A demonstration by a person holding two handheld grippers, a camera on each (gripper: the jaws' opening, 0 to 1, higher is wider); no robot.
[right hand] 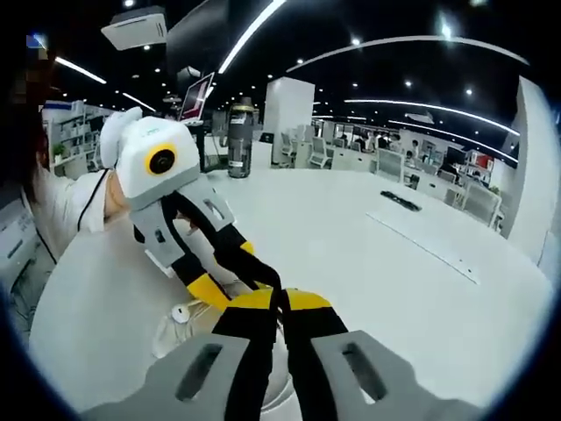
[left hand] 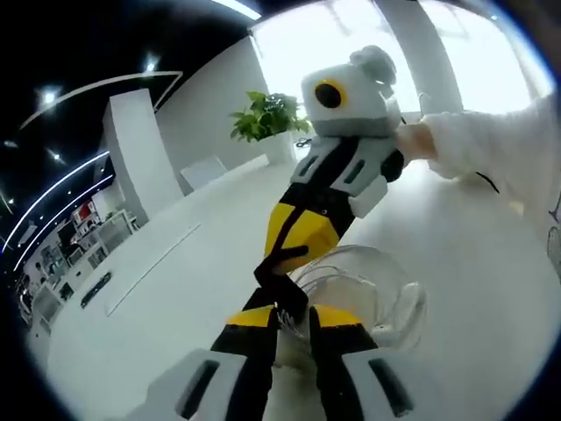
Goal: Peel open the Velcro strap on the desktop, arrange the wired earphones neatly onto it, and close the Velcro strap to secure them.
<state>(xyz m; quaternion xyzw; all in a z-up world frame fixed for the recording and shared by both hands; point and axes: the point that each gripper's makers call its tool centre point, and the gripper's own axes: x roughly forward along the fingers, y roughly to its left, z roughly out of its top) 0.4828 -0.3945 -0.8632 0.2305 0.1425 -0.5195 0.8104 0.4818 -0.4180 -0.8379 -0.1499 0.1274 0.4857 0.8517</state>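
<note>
Two grippers meet tip to tip over the white counter (right hand: 421, 289). In the left gripper view, the left gripper (left hand: 294, 323) has its black-and-yellow fingers (left hand: 337, 326) nearly together, with only a narrow gap at the tips; something thin and pale sits between them, too blurred to name. The right gripper (left hand: 285, 263) comes in from above in that view, its tips right at the left gripper's tips, a person's hand (left hand: 416, 140) holding it by the grey body. Just behind the tips stands a clear glass-like object (left hand: 377, 294), curved and see-through, resting on the counter; what it is I cannot tell.

In the right gripper view, the right gripper (right hand: 282, 309) shows its fingers (right hand: 307, 307) pressed close, a slim dark slit between them. The left gripper (right hand: 263, 279) reaches in from the left and touches at the same spot. Wired earphones (right hand: 181, 313) lie on the counter just below-left of the tips: a small white round bud and pale cable loops. Whether either gripper pinches the cable cannot be told. Velcro strap not identifiable.

Farther out: a potted plant (left hand: 267, 116) on the counter edge, a dark flat device (right hand: 401, 201) on the far counter, a tall dark bottle (right hand: 240, 139), a monitor (right hand: 196, 95), and office desks beyond.
</note>
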